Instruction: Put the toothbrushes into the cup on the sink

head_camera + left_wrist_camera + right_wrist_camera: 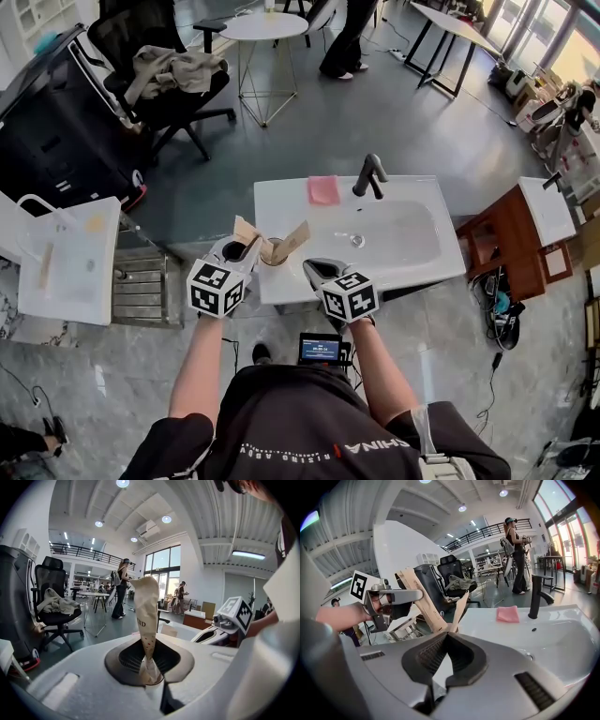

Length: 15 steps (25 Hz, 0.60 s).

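Toothbrush, paper-wrapped [146,616], is pinched in the left gripper [149,670] at the sink's [412,258] front edge, over the cup [275,254]. The right gripper [446,637] is closed and empty, with a second wrapped toothbrush [459,613] just beyond it. A pink cloth [323,189] and a tap [370,175] stand behind.

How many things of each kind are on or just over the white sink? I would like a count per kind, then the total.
Toothbrush packs: 2
Cup: 1
Pink cloth: 1
Black tap: 1
Total: 5

Left tongs [246,251] pinch a wrapped toothbrush [146,603]; right tongs [315,269] closed.
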Tool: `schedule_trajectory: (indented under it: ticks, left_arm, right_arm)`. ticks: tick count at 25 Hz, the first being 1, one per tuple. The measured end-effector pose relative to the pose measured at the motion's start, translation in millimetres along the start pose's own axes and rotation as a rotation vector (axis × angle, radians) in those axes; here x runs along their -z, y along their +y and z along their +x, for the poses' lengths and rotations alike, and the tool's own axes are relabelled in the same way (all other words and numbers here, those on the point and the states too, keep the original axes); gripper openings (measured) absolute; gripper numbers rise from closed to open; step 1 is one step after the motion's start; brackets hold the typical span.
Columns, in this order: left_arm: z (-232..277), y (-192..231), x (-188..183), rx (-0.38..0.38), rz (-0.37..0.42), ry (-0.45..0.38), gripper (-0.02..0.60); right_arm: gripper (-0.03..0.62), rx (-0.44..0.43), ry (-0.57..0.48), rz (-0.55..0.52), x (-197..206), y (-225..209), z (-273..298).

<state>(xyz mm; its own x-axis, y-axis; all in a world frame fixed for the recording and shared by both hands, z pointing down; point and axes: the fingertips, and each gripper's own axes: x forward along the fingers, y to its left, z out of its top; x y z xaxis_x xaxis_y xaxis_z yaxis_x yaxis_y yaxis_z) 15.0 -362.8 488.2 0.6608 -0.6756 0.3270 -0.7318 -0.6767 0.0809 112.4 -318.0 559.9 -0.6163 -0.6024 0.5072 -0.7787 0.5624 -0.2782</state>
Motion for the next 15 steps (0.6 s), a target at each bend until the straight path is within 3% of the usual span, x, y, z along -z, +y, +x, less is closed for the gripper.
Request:
schedule_trajectory:
  ticks: [15]
  left_arm:
    - [29,8,43,-0.015,-0.004,0.104,0.037]
  right_arm:
    - [0.009,-0.008,0.048,0.024,7,-18,19]
